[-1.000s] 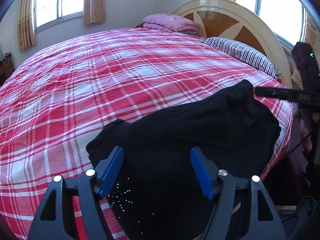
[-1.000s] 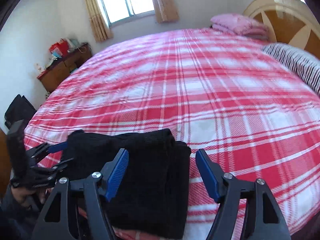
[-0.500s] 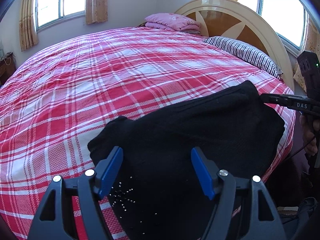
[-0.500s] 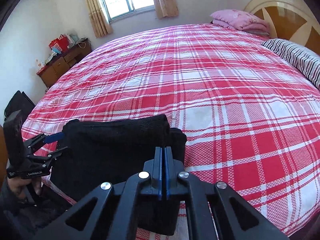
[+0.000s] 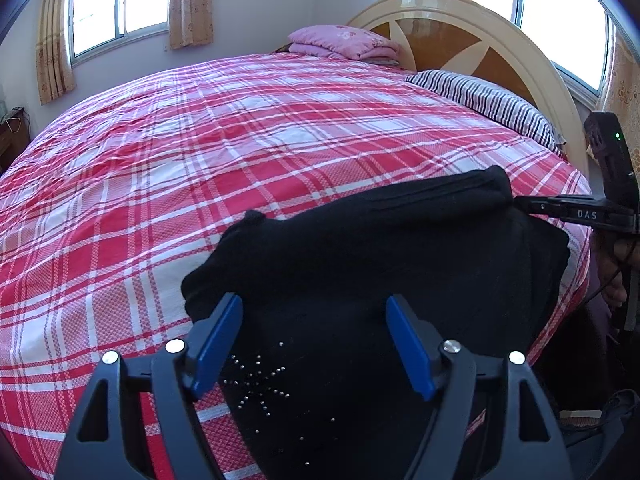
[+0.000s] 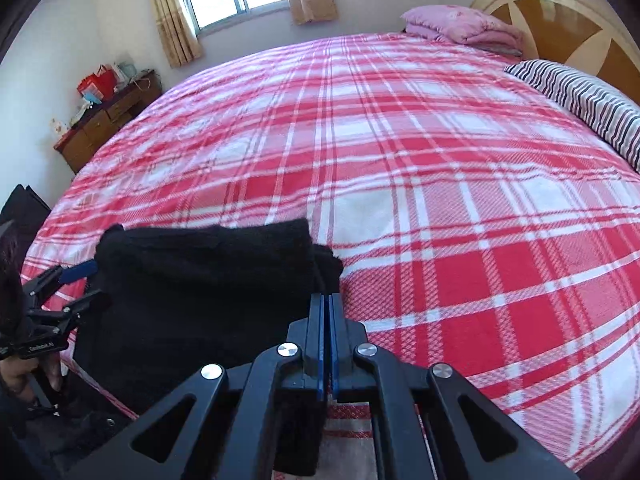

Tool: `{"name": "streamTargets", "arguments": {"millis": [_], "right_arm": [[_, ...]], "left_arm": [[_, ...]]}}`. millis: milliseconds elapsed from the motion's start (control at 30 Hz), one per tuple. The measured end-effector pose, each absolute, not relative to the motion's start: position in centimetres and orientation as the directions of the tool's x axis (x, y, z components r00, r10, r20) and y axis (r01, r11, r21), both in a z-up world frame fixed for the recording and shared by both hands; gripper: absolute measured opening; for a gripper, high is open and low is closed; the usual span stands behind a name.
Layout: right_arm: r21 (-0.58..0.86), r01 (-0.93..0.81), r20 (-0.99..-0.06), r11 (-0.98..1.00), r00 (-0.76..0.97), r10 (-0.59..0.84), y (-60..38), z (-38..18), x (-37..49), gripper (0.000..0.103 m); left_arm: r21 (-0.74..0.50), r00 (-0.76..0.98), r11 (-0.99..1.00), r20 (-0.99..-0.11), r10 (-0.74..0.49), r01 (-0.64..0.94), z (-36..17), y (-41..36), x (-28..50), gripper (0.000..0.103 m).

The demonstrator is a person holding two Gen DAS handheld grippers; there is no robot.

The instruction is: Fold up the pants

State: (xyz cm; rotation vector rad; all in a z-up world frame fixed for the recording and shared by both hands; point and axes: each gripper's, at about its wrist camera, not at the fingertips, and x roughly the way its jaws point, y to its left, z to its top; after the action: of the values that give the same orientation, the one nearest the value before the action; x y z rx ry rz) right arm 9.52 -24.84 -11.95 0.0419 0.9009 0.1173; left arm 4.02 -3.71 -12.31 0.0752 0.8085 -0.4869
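The black pants (image 5: 380,280) lie folded in a thick stack at the near edge of the red plaid bed (image 5: 240,140); small metal studs show on the part nearest me. My left gripper (image 5: 314,340) is open, its blue pads spread just above the near end of the stack. In the right wrist view the pants (image 6: 192,292) lie at the lower left. My right gripper (image 6: 329,304) is shut, its tips at the stack's right edge; whether cloth is pinched cannot be told. The left gripper shows there too (image 6: 76,280), and the right gripper shows in the left wrist view (image 5: 524,203).
A striped pillow (image 5: 480,100) and a folded pink blanket (image 5: 344,42) lie by the wooden headboard (image 5: 480,36). A wooden dresser (image 6: 108,116) stands by the far wall. The bed edge drops off just behind the pants.
My right gripper has closed from wide open to shut at the right edge of the stack. The left gripper stays open and has barely moved.
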Motion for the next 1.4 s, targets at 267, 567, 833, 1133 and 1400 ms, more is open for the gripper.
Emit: {"name": "streamTargets", "arguments": {"millis": [267, 567, 833, 1133, 1400], "right_arm": [[0.089, -0.111, -0.741, 0.99, 0.657, 0.14, -24.0, -9.7, 8.3, 0.003], [0.008, -0.345, -0.714, 0.939, 0.655, 0.247, -17.9, -7.4, 4.8, 0.004], [0.092, -0.355, -0.812, 0.93, 0.514, 0.276, -20.5, -12.8, 5.0, 0.004], [0.208, -0.409, -0.755, 0.888, 0.51, 0.412, -17.3, -7.9, 7.8, 0.071], [0.333, -0.484, -0.768, 0.81, 0.36, 0.53, -8.3, -8.0, 16.7, 0.076]], "left_arm": [[-0.097, 0.6, 0.888, -0.704, -0.38, 0.449, -11.8, -3.7, 4.3, 0.079], [-0.063, 0.615, 0.906, -0.714, -0.334, 0.418, -11.8, -2.8, 7.7, 0.079], [-0.112, 0.6, 0.916, -0.724, -0.34, 0.384, -13.0, -2.7, 9.6, 0.098], [-0.133, 0.643, 0.91, -0.668, -0.374, 0.392, -10.1, 0.6, 4.2, 0.099], [-0.122, 0.572, 0.897, -0.732, -0.371, 0.426, -12.6, -0.8, 2.7, 0.099]]}}
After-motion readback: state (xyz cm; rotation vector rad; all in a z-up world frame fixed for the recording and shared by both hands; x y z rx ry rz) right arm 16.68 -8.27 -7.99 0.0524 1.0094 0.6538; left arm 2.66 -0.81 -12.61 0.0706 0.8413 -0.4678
